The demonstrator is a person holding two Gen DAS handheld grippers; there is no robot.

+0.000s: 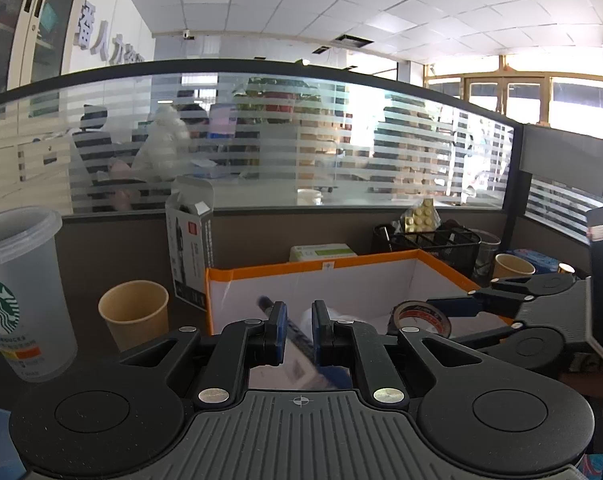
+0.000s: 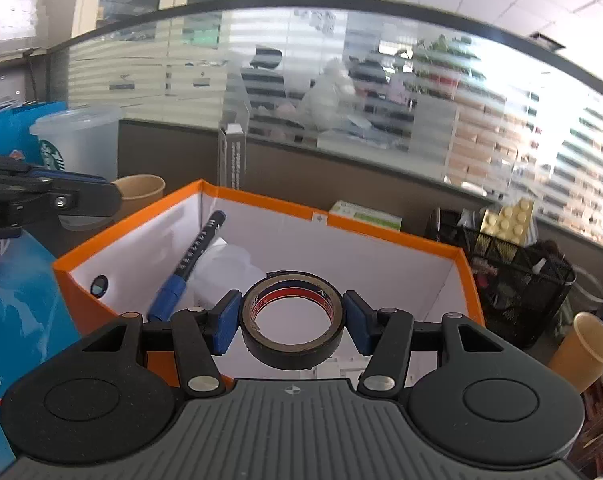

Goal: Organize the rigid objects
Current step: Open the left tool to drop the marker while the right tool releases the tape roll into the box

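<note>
So your tape roll (image 2: pixel 293 320) is pinched flat between the blue pads of your right gripper (image 2: pixel 292 318), hanging over the open orange-rimmed box (image 2: pixel 397 236). A marker (image 2: pixel 189 264) already lies inside along the left wall, next to some white plastic. Your left gripper (image 1: pixel 299 330) sits at the box's near edge with its jaws clenched nearly together; something blurry shows between them, and you can't tell whether it's actually gripped. Around the box: a paper cup (image 1: pixel 135 312), a clear plastic cup (image 1: pixel 21 296), an open carton (image 1: pixel 189 248) and a black mesh organizer (image 2: pixel 517 280). Striped glass partition (image 1: pixel 301 140) behind the desk.
</note>
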